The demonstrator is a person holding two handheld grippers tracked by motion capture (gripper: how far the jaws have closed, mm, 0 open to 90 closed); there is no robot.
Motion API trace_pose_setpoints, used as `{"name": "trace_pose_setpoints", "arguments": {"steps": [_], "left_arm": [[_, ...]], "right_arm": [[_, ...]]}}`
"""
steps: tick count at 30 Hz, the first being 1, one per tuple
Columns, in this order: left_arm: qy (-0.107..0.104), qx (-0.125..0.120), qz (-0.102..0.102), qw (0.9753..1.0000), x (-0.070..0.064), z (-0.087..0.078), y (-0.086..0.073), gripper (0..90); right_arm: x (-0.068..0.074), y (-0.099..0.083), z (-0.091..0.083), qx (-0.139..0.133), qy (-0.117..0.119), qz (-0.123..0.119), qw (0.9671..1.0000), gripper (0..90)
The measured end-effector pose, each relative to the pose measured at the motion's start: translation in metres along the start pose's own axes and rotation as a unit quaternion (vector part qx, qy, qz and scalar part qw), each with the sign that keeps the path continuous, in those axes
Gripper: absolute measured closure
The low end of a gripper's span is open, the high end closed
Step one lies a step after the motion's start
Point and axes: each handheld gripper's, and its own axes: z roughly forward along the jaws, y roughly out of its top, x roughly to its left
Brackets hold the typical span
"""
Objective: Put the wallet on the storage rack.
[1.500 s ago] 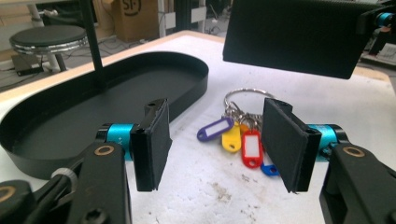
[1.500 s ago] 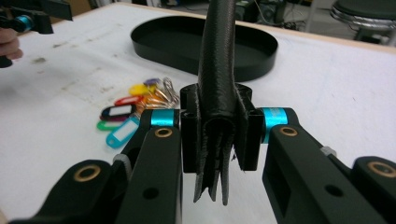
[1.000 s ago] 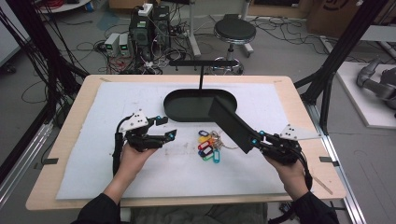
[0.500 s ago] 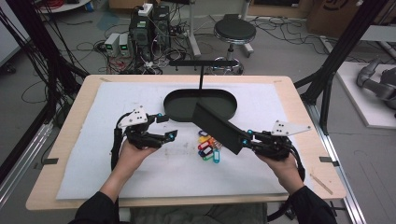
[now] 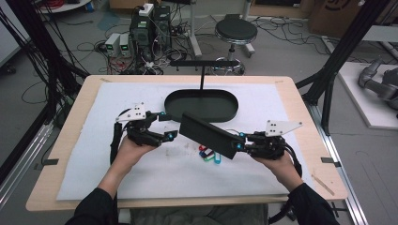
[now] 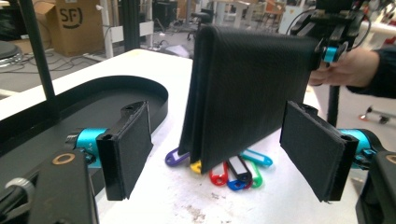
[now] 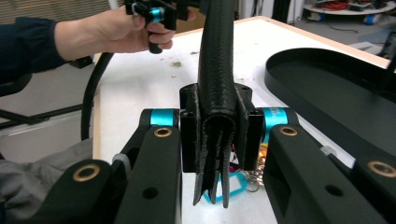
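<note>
A: Fingers on the right gripper [image 7: 212, 135] are being kept clamped on one end of the black wallet [image 5: 209, 135], which is being held in the air at frame centre in the high view, tilted, with its far end toward the left gripper [image 5: 165, 126].

B: Left gripper's jaws are being held wide apart, one pad [image 6: 133, 149] on each side of the wallet's free end, nothing touching yet. Probably being lined up for a two-handed hold.

A: Agreed. Wallet is being kept above the coloured key tags [image 5: 209, 154], which are lying on the white mat [image 5: 281, 101] at lower centre, so they are likely being left clear.

B: Black oval tray [image 5: 202, 104] with its T-shaped stand [image 5: 202, 65] is sitting just behind, upper centre, apart from the wallet.

A: Key tags are being partly hidden by the wallet in the left gripper view; count can't be made out. Wallet contents are not being shown from any angle.
</note>
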Motion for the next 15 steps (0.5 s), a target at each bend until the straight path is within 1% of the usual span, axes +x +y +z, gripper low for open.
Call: {"name": "trace_pose_setpoints", "arguments": {"steps": [2,4,5,7,9,10,13,15], "left_arm": [[-0.012,-0.002,-0.002,0.9999,0.001,0.000,0.000,24.8],[-0.025,0.004,-0.002,0.9997,0.000,0.002,0.000,24.9],[-0.032,0.012,0.003,0.9994,-0.001,0.003,0.001,25.1],[-0.044,0.016,0.010,0.9989,-0.003,0.006,0.002,25.8],[-0.048,0.019,0.014,0.9986,-0.003,0.008,0.003,26.0],[-0.051,0.020,0.012,0.9984,-0.003,0.010,0.003,26.0],[-0.067,0.026,0.011,0.9974,-0.003,0.013,0.001,27.6],[-0.084,0.029,0.016,0.9959,-0.005,0.015,0.001,32.1]], "right_arm": [[0.000,0.001,0.002,0.001,0.007,-0.003,1.0000,75.9],[-0.001,0.001,0.003,0.000,0.016,-0.007,0.9999,75.9],[-0.001,0.002,0.004,0.001,0.019,-0.008,0.9998,75.9],[-0.001,0.003,0.005,0.000,0.035,-0.011,0.9993,75.9],[-0.002,0.003,0.006,-0.001,0.040,-0.012,0.9991,75.9],[-0.002,0.003,0.006,0.000,0.044,-0.013,0.9990,75.9],[-0.001,0.003,0.007,0.000,0.056,-0.013,0.9983,75.9],[-0.001,0.003,0.007,0.001,0.063,-0.016,0.9979,75.9]]}}
